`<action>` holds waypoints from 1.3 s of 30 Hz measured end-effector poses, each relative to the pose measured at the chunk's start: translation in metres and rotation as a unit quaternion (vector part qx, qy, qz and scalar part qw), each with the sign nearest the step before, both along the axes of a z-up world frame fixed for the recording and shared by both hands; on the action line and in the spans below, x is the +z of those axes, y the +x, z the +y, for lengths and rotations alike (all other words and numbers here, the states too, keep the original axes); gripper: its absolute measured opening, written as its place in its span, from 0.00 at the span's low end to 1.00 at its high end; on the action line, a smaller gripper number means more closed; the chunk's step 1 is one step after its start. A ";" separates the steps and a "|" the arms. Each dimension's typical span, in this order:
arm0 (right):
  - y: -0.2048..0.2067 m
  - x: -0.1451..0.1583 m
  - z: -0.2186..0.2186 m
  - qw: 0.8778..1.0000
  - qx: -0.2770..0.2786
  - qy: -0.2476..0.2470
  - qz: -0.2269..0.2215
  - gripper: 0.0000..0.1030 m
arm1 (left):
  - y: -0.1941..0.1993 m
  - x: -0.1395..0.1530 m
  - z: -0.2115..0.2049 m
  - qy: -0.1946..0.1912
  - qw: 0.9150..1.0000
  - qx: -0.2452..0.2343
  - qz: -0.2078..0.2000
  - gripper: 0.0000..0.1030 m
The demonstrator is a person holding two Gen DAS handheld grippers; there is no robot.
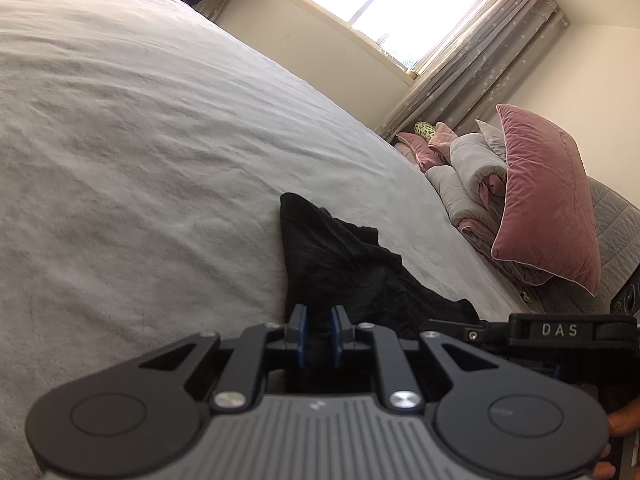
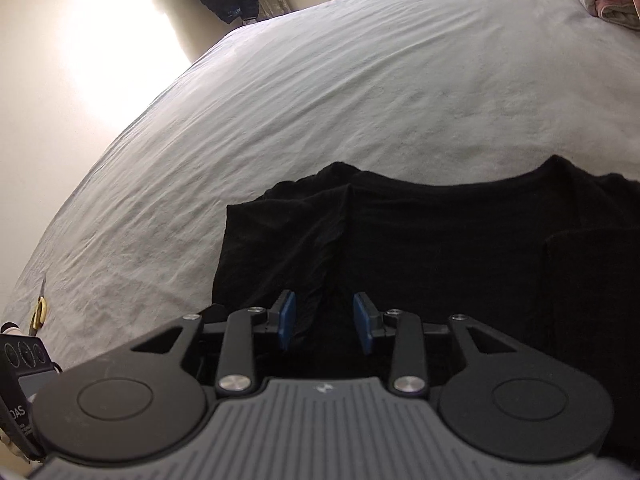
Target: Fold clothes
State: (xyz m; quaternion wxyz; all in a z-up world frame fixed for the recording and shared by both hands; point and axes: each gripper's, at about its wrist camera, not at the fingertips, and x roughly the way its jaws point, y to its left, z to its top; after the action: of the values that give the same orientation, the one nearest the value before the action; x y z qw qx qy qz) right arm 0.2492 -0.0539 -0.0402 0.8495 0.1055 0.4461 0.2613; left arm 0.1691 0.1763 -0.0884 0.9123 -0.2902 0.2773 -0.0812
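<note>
**Black garment pinched at one edge, spread on the bed**

The left gripper (image 1: 319, 330) has its blue pads drawn close together with a fold of the black garment (image 1: 344, 264) nipped between them; the cloth rises from the pads and trails away over the grey bedspread (image 1: 140, 140). The right gripper (image 2: 325, 318) stands partly open just above the same garment (image 2: 440, 240), its blue pads (image 2: 286, 320) apart with dark cloth lying under and between them; whether they press on it cannot be told, and the gap looks free. In the right wrist view the garment lies mostly flat near the bed's front edge, its curved neckline toward the far side and a sleeve folded out at the left. Beyond it the bedspread stretches wide and wrinkled. At the head of the bed lean a pink pillow (image 1: 548, 196) and rolled grey bedding (image 1: 468, 172), below a bright window (image 1: 392, 4) with grey curtains (image 1: 480, 68). Yellow-handled scissors (image 2: 39, 312) lie at the bedspread's left edge.
</note>
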 end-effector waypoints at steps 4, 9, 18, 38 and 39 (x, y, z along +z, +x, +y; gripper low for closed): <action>-0.011 -0.007 0.011 1.000 -0.006 -0.020 0.015 0.10 | -0.007 0.003 0.006 -0.021 0.999 0.002 0.024 0.14; -0.044 0.016 -0.018 0.999 -0.029 -0.002 0.025 0.29 | -0.036 0.024 0.014 -0.005 0.999 0.003 0.054 0.36; -0.142 0.037 -0.113 0.995 -0.095 -0.006 0.022 0.54 | -0.093 0.035 -0.002 0.024 0.992 -0.056 0.111 0.37; -0.325 0.010 -0.247 0.980 -0.190 0.033 0.053 0.61 | -0.254 0.037 -0.036 0.133 0.970 -0.140 0.146 0.35; -0.330 0.010 -0.249 0.980 -0.190 0.033 0.054 0.61 | -0.261 0.038 -0.036 0.134 0.969 -0.145 0.146 0.35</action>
State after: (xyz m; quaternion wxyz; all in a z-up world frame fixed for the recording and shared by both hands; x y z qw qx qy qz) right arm -0.0811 -0.3029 -0.0303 0.8541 0.2305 0.4546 0.1033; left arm -0.0917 0.1399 -0.0503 0.8709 -0.1301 0.4554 -0.1316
